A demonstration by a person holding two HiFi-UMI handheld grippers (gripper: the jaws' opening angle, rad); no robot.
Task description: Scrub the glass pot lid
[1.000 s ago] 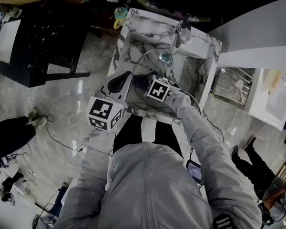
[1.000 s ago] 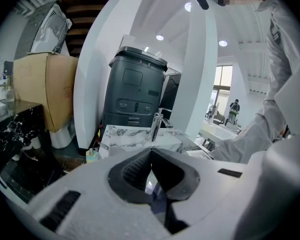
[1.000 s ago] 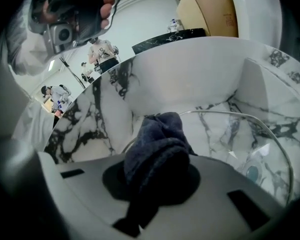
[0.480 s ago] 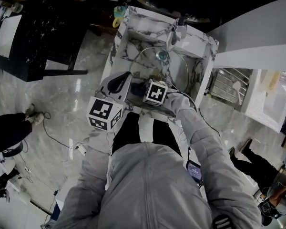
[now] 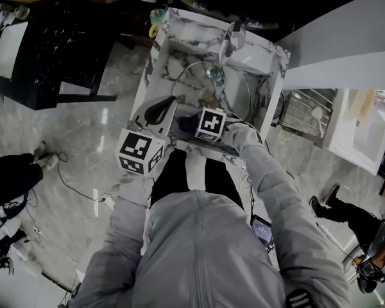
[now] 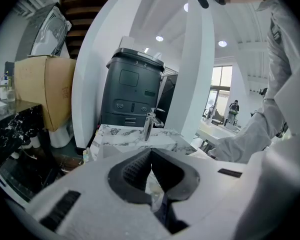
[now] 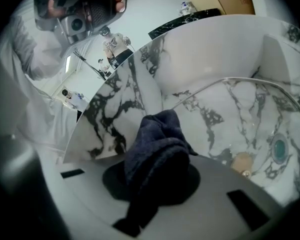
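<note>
The glass pot lid point(image 5: 234, 92) lies in the marble sink point(image 5: 163, 56). Its metal rim arcs across the basin, and the lid point(image 7: 230, 114) shows a brownish knob point(image 7: 241, 162) near the teal drain point(image 7: 279, 149). My right gripper point(image 5: 191, 123) is low at the sink's front, shut on a dark blue cloth point(image 7: 157, 151) that bulges out of the right gripper point(image 7: 155, 184). My left gripper point(image 5: 173, 99) is at the sink's front left. In the left gripper view the left gripper point(image 6: 151, 156) has its tips together, with a thin edge between them that looks like the lid's rim.
A chrome faucet point(image 5: 234, 36) stands at the sink's back; the faucet point(image 6: 149, 125) rises beyond my left jaws. A yellow-green item point(image 5: 158, 17) sits at the sink's back left corner. A black counter point(image 5: 45, 43) is at the left. Cables point(image 5: 83, 188) and people are on the floor.
The right gripper and its cloth have shifted a little toward the sink's front edge. The left gripper has barely moved. The head view has tilted slightly.
</note>
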